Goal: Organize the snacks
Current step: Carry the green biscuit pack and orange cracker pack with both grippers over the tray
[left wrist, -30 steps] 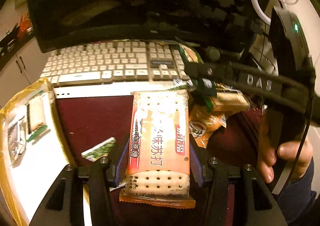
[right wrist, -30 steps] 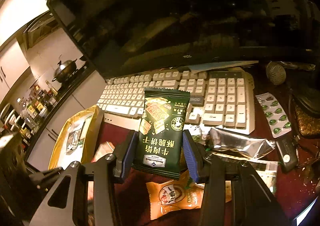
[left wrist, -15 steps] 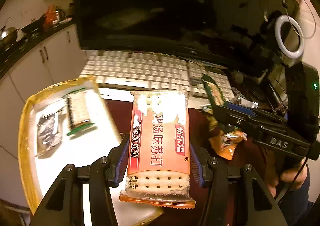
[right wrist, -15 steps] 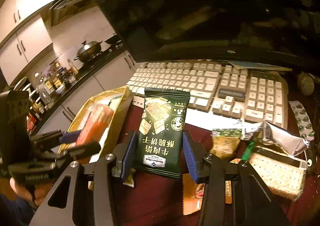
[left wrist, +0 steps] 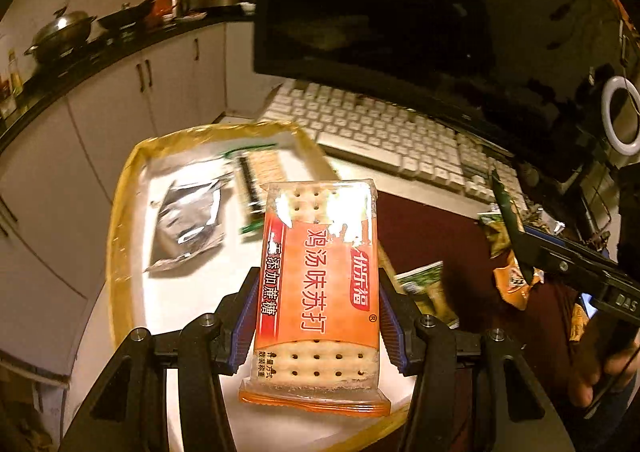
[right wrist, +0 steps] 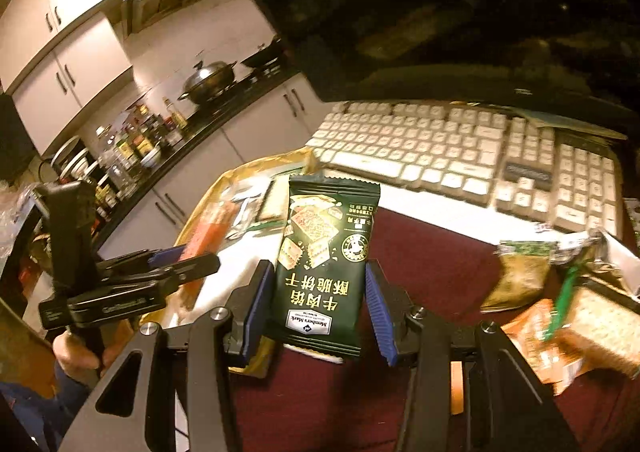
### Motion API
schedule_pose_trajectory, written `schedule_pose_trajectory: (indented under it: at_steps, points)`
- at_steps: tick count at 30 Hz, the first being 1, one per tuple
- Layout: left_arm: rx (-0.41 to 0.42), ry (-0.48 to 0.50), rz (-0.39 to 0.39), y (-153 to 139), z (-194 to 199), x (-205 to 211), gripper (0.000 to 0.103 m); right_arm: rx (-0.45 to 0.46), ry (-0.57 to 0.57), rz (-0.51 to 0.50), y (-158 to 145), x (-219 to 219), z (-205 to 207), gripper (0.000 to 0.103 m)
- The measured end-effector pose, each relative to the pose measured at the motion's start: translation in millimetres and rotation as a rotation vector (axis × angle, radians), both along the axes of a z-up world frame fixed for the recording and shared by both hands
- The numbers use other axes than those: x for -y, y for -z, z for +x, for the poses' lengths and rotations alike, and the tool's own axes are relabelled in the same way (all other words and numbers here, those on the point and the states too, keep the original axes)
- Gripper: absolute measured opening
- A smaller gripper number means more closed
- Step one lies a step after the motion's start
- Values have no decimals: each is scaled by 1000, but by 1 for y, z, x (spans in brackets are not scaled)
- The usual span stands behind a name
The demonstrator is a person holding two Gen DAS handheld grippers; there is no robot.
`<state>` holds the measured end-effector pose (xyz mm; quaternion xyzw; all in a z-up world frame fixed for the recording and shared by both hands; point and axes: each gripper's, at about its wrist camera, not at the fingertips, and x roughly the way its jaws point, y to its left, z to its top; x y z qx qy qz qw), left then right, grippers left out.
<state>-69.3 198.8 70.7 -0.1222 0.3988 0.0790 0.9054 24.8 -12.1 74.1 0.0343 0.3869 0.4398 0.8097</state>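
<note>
My left gripper [left wrist: 318,322] is shut on an orange soda cracker pack [left wrist: 320,284] and holds it above the near part of a white tray with a yellow rim [left wrist: 120,212]. A silver foil pouch [left wrist: 188,224] and a green-edged cracker pack [left wrist: 256,176] lie in the tray. My right gripper [right wrist: 318,310] is shut on a dark green biscuit pack [right wrist: 324,268], held over the dark red mat right of the tray [right wrist: 224,188]. The left gripper [right wrist: 180,264] with its orange pack also shows in the right wrist view.
A white keyboard [left wrist: 392,132] and a dark monitor [left wrist: 420,12] stand behind the mat. Several loose snack packs [right wrist: 560,292] lie on the red mat [right wrist: 432,252] at the right. Kitchen cabinets and a counter with a wok [left wrist: 60,32] lie beyond the table's left edge.
Both grippers have swung left with their packs still held. The left one now hangs over the tray; the right one has come up to the tray's right edge.
</note>
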Motion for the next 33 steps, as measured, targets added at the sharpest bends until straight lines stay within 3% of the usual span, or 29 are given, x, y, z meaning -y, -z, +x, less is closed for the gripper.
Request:
schedule_pose_trajectory:
  at_steps: [16, 33]
  points:
    - [-65, -122, -21, 25, -18, -47, 57, -19, -178, -86, 10, -90, -46, 45]
    - [-88, -117, 8, 34, -18, -54, 57, -28, -198, -218, 48, -136, -40, 45]
